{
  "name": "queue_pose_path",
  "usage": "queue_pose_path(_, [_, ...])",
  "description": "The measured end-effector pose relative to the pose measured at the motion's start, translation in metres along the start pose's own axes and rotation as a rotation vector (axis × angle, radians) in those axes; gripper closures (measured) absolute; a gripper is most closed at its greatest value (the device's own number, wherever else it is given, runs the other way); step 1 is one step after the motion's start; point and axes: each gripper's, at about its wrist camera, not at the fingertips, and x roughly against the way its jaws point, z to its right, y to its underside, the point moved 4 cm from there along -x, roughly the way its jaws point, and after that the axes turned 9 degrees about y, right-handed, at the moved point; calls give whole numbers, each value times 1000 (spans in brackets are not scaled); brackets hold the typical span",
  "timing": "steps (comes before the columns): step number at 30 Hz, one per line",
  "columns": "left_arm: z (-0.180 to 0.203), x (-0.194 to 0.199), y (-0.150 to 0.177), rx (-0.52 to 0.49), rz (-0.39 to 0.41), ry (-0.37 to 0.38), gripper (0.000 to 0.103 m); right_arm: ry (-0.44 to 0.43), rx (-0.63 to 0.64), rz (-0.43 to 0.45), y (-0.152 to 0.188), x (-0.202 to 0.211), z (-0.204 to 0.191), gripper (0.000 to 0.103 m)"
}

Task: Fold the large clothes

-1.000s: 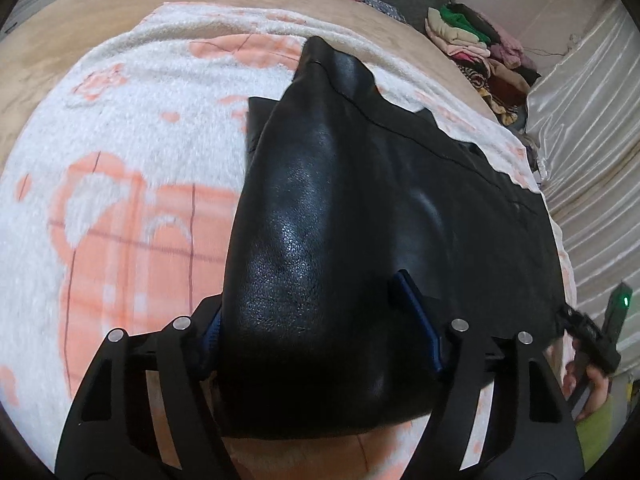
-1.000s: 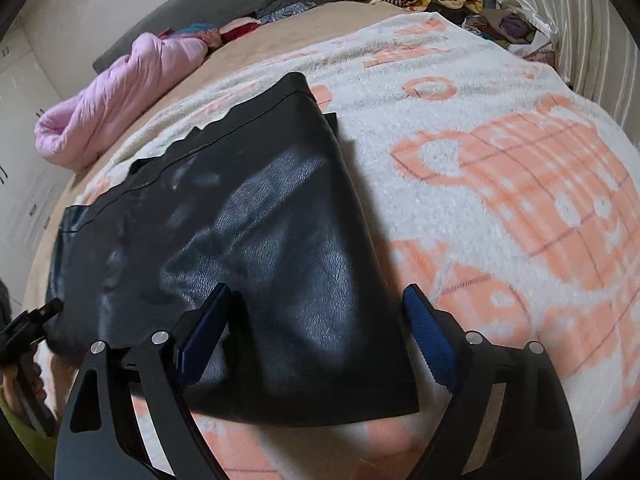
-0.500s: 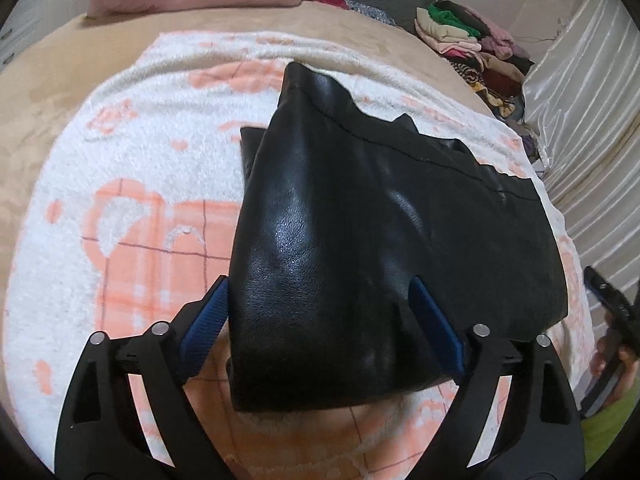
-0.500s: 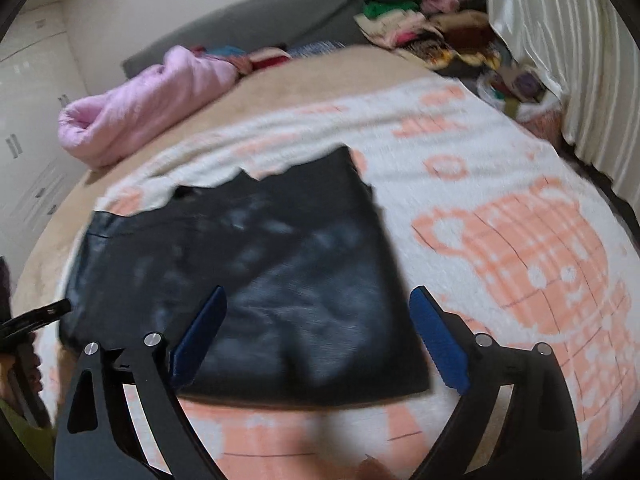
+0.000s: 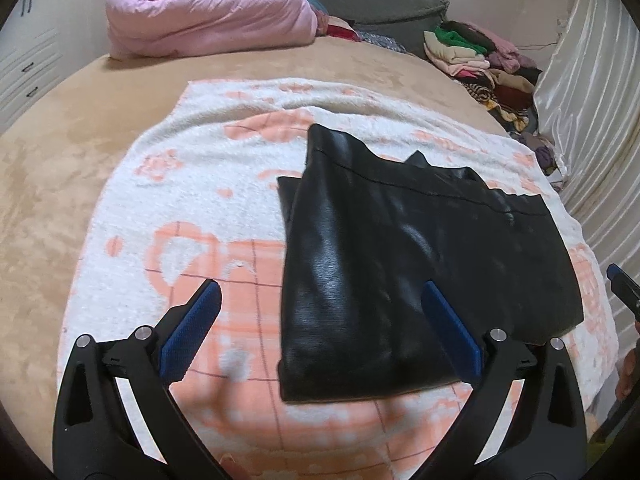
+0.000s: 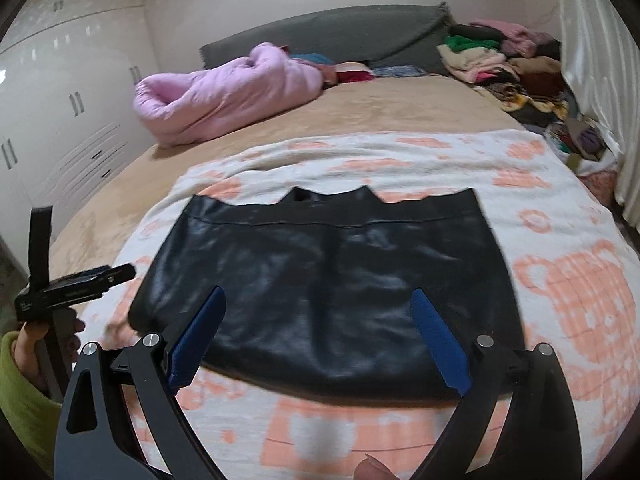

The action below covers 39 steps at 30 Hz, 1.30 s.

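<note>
Where the nearest ground is taken up by black frames, both tools are seen with their blue pads spread wide. The left gripper (image 5: 320, 300) has its jaws just opened further, and nothing is pressed between them: the folded black leather-like garment (image 5: 400, 264) lies flat beneath, free of both pads. The right gripper (image 6: 316, 308) is likewise held apart above the same garment (image 6: 332, 280), with no cloth gripped; the garment's near edge is partly covered by the frames and blurred. In the right wrist view, a hand (image 6: 44, 340) in a green sleeve is cut off at the left edge. In the left wrist view only a sliver of the right gripper is caught at the right edge. The garment is spread on a white towel with orange check patterns (image 5: 180, 240), which is laid over a tan plush bedcover (image 6: 360, 108). Further off, a rolled pink quilt (image 6: 224, 92) is seen, with a grey headboard cushion (image 6: 340, 36) behind it. A heap of mixed clothes (image 6: 500, 64) is piled at the far right; its items cannot be told apart.
</note>
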Motion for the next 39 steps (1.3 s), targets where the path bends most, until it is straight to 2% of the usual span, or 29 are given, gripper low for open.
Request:
queue_pose_path(4, [-6,3,1,7,0,-15,10,-20,50,-23,5,-9,-27,11])
queue_pose_path(6, [-10,3,0,15,-4,-13,10,-26,64,-34,8,-14,-36,16])
queue_pose_path(7, [-11,3,0,15,-3,-17,10,-30,75,-40,10,-17,-42,26])
queue_pose_path(8, [-12,3,-1,16,-5,-23,10,-27,83,-45,11,-20,-46,49])
queue_pose_path(9, [-14,2,-1,21,-7,-25,10,-24,94,-55,14,-24,-49,63])
queue_pose_path(10, [-17,1,-3,29,-7,-26,10,-17,102,-68,16,-30,-53,88])
queue_pose_path(11, [-19,0,-3,36,-7,-25,10,-18,103,-75,18,-34,-56,93])
queue_pose_path(16, [-31,-16,-13,78,-36,6,10,35,91,-124,26,-60,-57,93])
queue_pose_path(18, [-33,-29,-19,93,-59,28,10,29,66,-157,30,-70,-54,93])
queue_pose_path(21, [-38,-51,-25,148,-91,109,10,35,55,-219,41,-87,-52,93])
queue_pose_path(24, [-40,-72,-28,138,-126,91,10,41,61,-253,51,-100,-52,93])
queue_pose_path(29, [-42,-104,-34,156,-188,129,10,42,62,-259,59,-109,-51,93])
queue_pose_path(32, [-42,-116,-38,144,-197,153,10,34,66,-249,62,-110,-51,93])
queue_pose_path(33, [-41,-118,-40,134,-195,154,12,28,62,-248,63,-110,-50,93])
queue_pose_path(35, [-36,-120,-42,108,-193,181,40,16,45,-255,62,-111,-48,93])
queue_pose_path(37, [-32,-119,-42,91,-189,178,44,13,44,-270,58,-110,-48,93])
queue_pose_path(38, [-30,-118,-42,76,-183,176,54,10,45,-282,54,-109,-48,93])
queue_pose_path(39, [-28,-115,-44,65,-170,179,59,4,37,-289,49,-108,-47,93])
